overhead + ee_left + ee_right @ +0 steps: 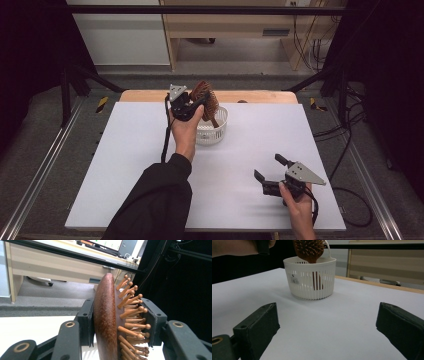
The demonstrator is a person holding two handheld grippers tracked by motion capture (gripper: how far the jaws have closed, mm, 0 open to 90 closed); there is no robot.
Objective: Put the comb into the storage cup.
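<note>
Left hand-held gripper (pixel 196 102) is clamping wooden hairbrush (pixel 205 97) by its head, handle dipping into white basket (pixel 218 131) w/ right hand-held gripper (pixel 267 171) idling agape; keep brush upright, lower slowly, release once handle bottoms.

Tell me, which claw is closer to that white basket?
Left. The left claw is right above the white basket, gripping a wooden hairbrush whose handle reaches down into it. The right claw sits open, well away near the table's front edge.
</note>
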